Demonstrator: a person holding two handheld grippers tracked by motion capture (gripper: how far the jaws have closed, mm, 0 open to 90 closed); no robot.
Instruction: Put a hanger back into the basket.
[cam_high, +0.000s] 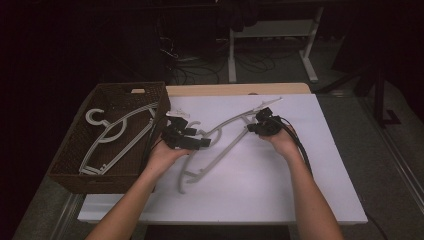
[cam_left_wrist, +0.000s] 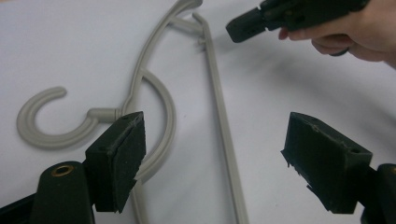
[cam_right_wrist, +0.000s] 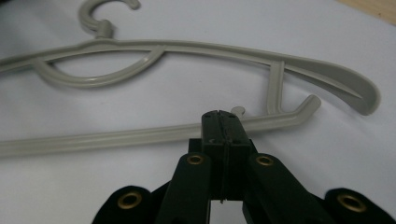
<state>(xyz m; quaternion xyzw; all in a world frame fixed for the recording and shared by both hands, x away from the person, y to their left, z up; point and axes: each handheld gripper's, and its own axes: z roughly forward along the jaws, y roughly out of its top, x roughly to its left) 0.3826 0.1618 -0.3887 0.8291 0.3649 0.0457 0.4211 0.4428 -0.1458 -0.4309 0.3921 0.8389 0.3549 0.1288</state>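
Observation:
A grey plastic hanger (cam_high: 220, 145) lies flat on the white tabletop (cam_high: 300, 190), its hook toward the basket. My left gripper (cam_high: 200, 142) hovers by the hook end. In the left gripper view its jaws (cam_left_wrist: 219, 158) stand wide open, with the hanger's neck and lower bar (cam_left_wrist: 219, 107) on the table between and beyond them, untouched by the pads. My right gripper (cam_high: 254, 127) sits at the hanger's far end. The right gripper view has its jaws (cam_right_wrist: 224, 128) pressed flat together, tips right at the lower bar (cam_right_wrist: 116, 135), nothing visibly between the pads. The right gripper (cam_left_wrist: 243, 28) also appears shut in the left gripper view.
A brown wicker basket (cam_high: 95, 182) stands at the table's left edge with another grey hanger (cam_high: 115, 140) lying inside. Cables trail from both grippers. White desk legs (cam_high: 310, 55) and cords lie on the dark floor beyond the table.

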